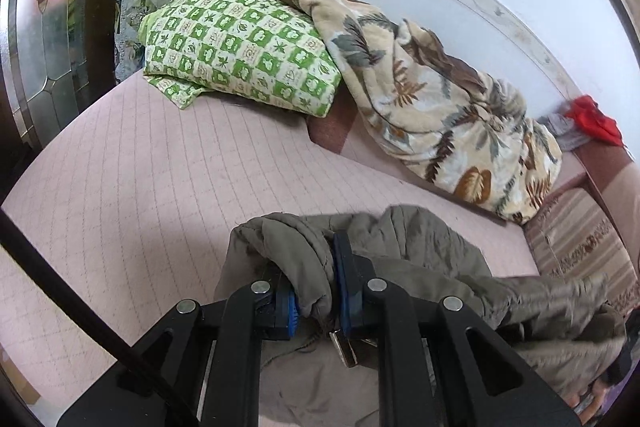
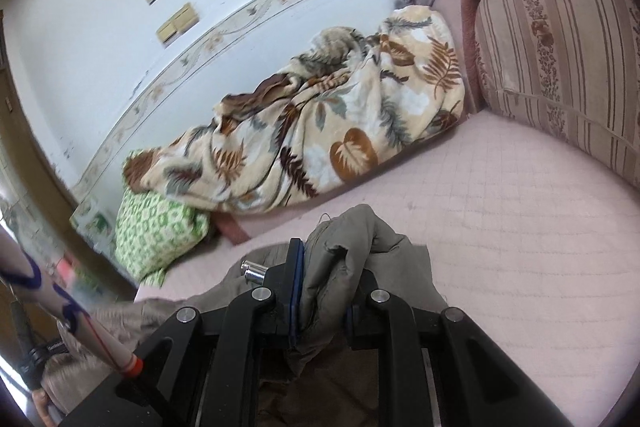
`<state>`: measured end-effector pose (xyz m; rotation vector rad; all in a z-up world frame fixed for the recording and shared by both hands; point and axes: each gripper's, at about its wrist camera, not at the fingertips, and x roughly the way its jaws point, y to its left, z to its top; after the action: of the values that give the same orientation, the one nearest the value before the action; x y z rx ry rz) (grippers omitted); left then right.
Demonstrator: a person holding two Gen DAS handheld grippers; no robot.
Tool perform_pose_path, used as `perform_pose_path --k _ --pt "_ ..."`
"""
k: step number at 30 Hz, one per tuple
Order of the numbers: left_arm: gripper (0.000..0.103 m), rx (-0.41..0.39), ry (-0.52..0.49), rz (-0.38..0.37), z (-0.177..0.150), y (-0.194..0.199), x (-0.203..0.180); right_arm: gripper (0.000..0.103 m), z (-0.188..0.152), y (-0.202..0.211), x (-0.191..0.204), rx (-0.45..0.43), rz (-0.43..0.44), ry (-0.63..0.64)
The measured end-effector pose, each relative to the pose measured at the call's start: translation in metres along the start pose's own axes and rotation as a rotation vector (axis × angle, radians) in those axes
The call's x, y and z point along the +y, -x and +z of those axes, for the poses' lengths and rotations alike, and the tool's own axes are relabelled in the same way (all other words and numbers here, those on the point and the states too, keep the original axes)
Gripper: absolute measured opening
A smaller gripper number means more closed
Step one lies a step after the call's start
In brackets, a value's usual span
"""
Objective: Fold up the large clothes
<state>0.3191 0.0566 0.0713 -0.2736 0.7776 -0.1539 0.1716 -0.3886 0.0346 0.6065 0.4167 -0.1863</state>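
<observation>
An olive-grey padded garment (image 1: 424,259) hangs bunched over the pink quilted bed (image 1: 160,171). My left gripper (image 1: 316,267) is shut on a thick fold of it, the blue pads pressing the cloth from both sides. A metal buckle (image 1: 344,345) dangles below the jaws. In the right wrist view the same garment (image 2: 360,247) is pinched in my right gripper (image 2: 324,267), which is shut on another bunched fold. The rest of the cloth trails down toward the lower left (image 2: 132,323) beneath that gripper.
A green checked pillow (image 1: 240,55) and a leaf-print blanket (image 1: 440,107) lie along the white wall at the bed's far side. A striped cushion (image 2: 560,67) stands at the right end. Red cloth (image 1: 592,121) sits in the corner. A dark cable (image 1: 80,307) crosses the lower left.
</observation>
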Motion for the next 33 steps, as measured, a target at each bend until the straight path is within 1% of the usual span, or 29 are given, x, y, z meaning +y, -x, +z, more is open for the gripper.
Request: perform_pose_path --k 6,12,21,24,30,33 --pt "0.015 -0.014 -0.003 0.021 0.011 -0.023 -0.002 0.017 0.007 -0.03 -0.002 -0.041 -0.033 -0.006" --pt "0.015 -0.028 -0.017 0.079 0.02 -0.049 -0.009 0.017 0.011 -0.052 -0.008 -0.033 -0.075 0.027" --pt "0.015 -0.044 -0.06 0.113 0.037 -0.071 -0.031 0.017 0.019 -0.074 -0.015 -0.049 -0.123 0.038" --pt "0.015 -0.027 -0.066 0.126 0.043 -0.085 -0.035 0.017 0.021 -0.08 -0.017 -0.054 -0.134 0.032" --pt "0.015 0.025 -0.058 0.149 0.052 -0.113 -0.03 0.017 0.024 -0.102 -0.018 -0.044 -0.157 0.035" --pt "0.015 0.055 -0.071 0.187 0.053 -0.134 -0.03 0.017 0.024 -0.116 -0.013 -0.046 -0.174 0.054"
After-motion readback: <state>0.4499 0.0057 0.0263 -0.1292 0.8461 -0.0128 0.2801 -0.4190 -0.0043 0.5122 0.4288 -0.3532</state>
